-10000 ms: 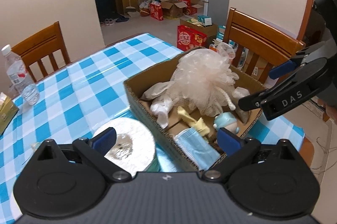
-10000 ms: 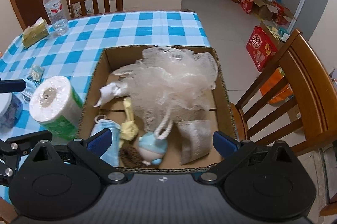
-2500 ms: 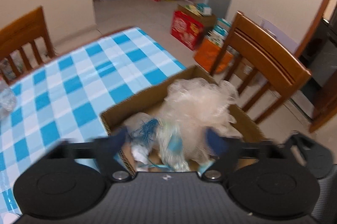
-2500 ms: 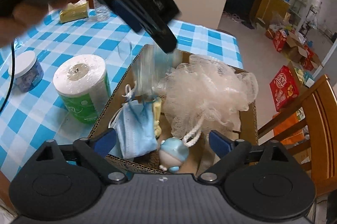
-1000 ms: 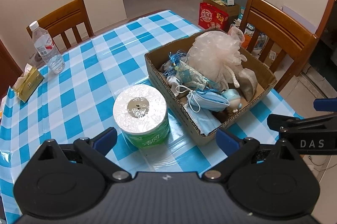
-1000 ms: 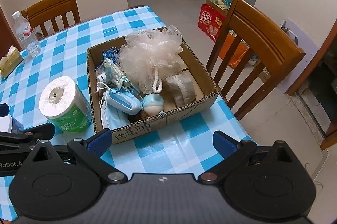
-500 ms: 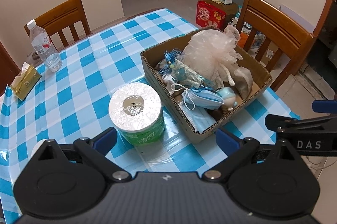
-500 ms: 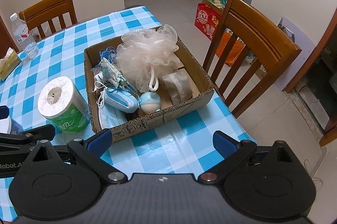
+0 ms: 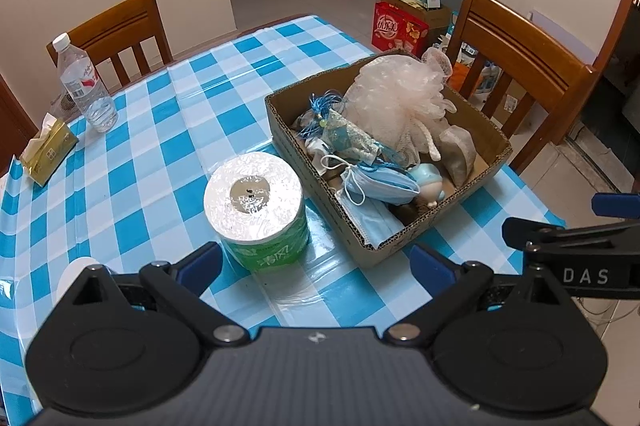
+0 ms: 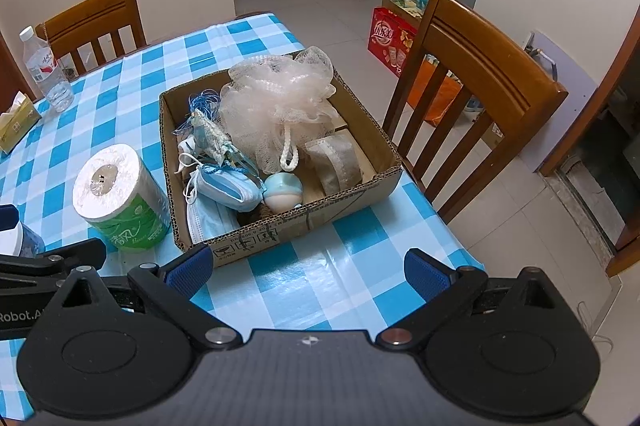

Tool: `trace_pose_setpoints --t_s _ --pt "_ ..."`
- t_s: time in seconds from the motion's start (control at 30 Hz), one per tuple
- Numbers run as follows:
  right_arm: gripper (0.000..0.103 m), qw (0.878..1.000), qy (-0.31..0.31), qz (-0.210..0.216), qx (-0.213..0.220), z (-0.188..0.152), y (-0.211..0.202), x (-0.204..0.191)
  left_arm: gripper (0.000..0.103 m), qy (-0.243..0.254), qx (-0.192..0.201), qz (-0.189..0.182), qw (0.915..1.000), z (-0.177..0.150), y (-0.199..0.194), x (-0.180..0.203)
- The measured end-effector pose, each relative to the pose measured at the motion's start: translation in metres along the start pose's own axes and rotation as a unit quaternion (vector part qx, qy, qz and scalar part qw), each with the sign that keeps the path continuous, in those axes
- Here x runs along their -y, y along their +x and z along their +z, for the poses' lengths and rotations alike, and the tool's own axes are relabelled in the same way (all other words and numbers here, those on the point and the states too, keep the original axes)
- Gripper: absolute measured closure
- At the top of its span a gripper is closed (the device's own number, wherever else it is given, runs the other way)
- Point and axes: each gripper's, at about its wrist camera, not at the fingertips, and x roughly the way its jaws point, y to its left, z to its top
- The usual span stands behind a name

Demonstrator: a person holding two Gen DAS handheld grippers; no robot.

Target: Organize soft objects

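Note:
A cardboard box [image 9: 404, 246] [image 10: 300, 222] stands on the checked table. It holds a cream bath pouf [image 9: 396, 101] [image 10: 276, 97], blue face masks [image 9: 384, 181] [image 10: 224, 185], a blue tasselled pouch [image 9: 348, 139] [image 10: 210, 135], a small blue-and-cream toy [image 9: 430, 181] [image 10: 282, 193] and a beige cloth [image 9: 460, 153] [image 10: 336, 161]. To the left of the box stands a toilet paper roll [image 9: 256, 205] [image 10: 116, 193]. My left gripper [image 9: 316, 266] hovers open and empty before the roll and box. My right gripper [image 10: 306, 272] is open and empty in front of the box.
A water bottle [image 9: 86, 85] and a tissue pack [image 9: 48, 149] sit at the far left. A white-lidded jar [image 10: 16, 230] stands near the front left. Wooden chairs [image 9: 516, 65] [image 10: 468, 85] flank the table, whose right edge [image 10: 432, 209] runs just past the box.
Both grippers have backed slightly away from the box over the last second. The tasselled pouch and a second mask, absent ten seconds ago, now lie in the box.

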Motion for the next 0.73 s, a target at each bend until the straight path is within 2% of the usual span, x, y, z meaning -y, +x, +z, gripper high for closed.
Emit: trace_pose_setpoints --t_s 0.73 --pt "0.000 1.000 -0.001 -0.001 0.003 -0.0024 -0.0079 0.0021 0.003 0.000 0.004 0.002 1.0000 -0.0032 -0.0040 0.0021"
